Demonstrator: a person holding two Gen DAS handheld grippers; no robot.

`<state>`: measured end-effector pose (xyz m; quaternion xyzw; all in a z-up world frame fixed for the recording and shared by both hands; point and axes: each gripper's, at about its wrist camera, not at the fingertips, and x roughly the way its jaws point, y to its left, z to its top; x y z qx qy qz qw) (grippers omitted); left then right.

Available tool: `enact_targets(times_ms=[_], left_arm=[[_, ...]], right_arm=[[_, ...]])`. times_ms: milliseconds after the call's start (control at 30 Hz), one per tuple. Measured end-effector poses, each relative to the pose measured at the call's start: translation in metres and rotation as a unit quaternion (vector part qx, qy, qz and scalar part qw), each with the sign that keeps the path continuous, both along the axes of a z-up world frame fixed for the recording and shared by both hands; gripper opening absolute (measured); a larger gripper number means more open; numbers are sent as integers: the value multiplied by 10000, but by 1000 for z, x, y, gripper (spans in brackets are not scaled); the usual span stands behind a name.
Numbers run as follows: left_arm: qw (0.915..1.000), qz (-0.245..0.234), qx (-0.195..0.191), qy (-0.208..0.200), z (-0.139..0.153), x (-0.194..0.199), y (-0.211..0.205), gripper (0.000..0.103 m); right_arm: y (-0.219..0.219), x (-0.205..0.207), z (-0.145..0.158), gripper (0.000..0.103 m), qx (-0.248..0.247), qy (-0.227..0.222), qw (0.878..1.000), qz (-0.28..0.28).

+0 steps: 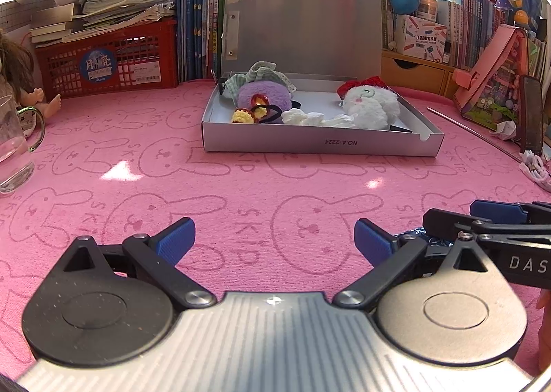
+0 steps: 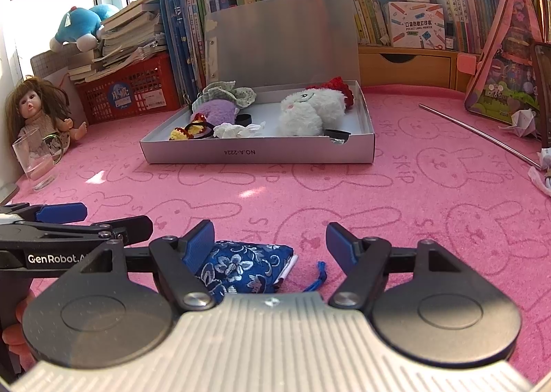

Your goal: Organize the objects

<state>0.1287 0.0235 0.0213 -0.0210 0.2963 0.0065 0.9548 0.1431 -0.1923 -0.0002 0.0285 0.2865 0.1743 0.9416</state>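
An open silver box [image 1: 320, 144] [image 2: 258, 152] stands mid-table with its lid up. Inside lie a white plush [image 1: 370, 106] [image 2: 310, 111], a purple fluffy scrunchie [image 1: 263, 94] [image 2: 215, 109], a white scrunchie [image 2: 237, 130] and small yellow hair ties [image 2: 182, 132]. A blue floral pouch [image 2: 241, 268] with a blue cord [image 2: 318, 280] lies on the pink cloth between the fingers of my right gripper [image 2: 270, 242], which is open and not pressing on it. My left gripper [image 1: 273, 240] is open over bare cloth. Each gripper shows at the edge of the other's view.
A glass mug [image 2: 36, 159] and a doll [image 2: 38, 109] sit at the left. A red basket [image 1: 110, 63] with stacked books, upright books and plush toys line the back. A metal rod [image 2: 478, 132], a pink house-shaped case [image 2: 506, 75] and crumpled paper [image 2: 523, 123] lie at the right.
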Motion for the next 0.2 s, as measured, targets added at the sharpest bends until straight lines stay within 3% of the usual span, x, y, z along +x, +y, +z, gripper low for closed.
enact_targets(times_ms=[200], left_arm=[[10000, 0, 17, -1, 0, 0, 0, 100]], right_arm=[[0, 0, 0, 82, 6, 5, 10000, 0]])
